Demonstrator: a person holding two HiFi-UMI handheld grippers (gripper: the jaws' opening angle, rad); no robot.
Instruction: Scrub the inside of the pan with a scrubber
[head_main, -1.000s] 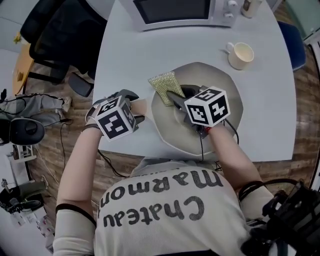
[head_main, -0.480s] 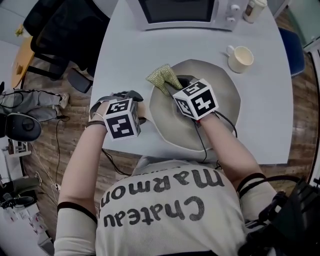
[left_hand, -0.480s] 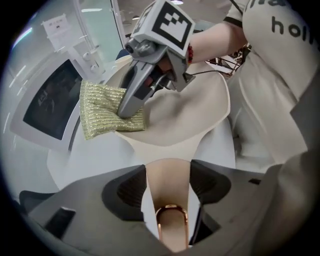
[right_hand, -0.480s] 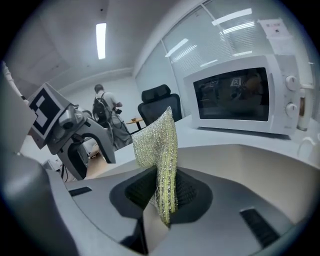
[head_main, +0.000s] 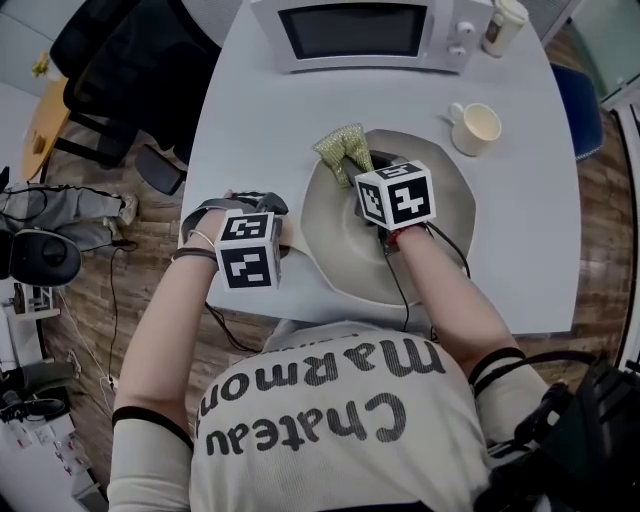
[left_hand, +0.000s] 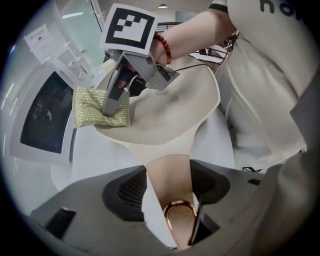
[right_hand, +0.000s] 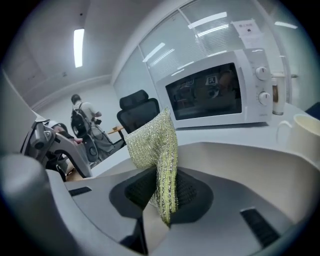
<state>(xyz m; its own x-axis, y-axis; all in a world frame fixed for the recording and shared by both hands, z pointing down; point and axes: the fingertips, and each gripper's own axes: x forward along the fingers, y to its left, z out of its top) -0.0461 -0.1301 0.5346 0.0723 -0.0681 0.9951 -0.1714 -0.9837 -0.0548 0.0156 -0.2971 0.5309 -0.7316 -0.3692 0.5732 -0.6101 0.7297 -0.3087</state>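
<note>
Pan: a wide, shallow cream pan (head_main: 445, 215) sits on the pale grey table (head_main: 520, 250), close to the edge nearest the person. Its inside is bare and matte in the left gripper view (left_hand: 165, 120); its rim curves across the right gripper view (right_hand: 250, 160).
Pan handle: a beige handle (left_hand: 170, 175) with a copper hanging loop (left_hand: 180, 202) at its end points toward the person's left.
Left gripper: the left gripper (head_main: 285, 232) has its jaws closed against both sides of the pan handle (left_hand: 167, 187), just ahead of the loop.
Scrubber: a glittery yellow-green scrubber (head_main: 340, 148) lies across the pan's far-left rim, part over the inside and part out over the table (left_hand: 90, 107). In the right gripper view it rises from the jaws as a folded flap (right_hand: 155, 145).
Right gripper: the right gripper (head_main: 360, 168) reaches across the pan from the near side, jaws pinched tight on the scrubber's near edge (right_hand: 161, 192). The left gripper view shows its tip (left_hand: 114, 107) bearing down on the cloth at the rim.
Table, far side: a white microwave (head_main: 370, 30) stands at the back edge, a cream mug (head_main: 475, 125) just right of the pan, apart from it, and a pale bottle (head_main: 500, 25) beside the microwave.
Beyond the table: a black office chair (head_main: 120, 60) to the left, and a person with a backpack (right_hand: 82, 117) far off in the room.
</note>
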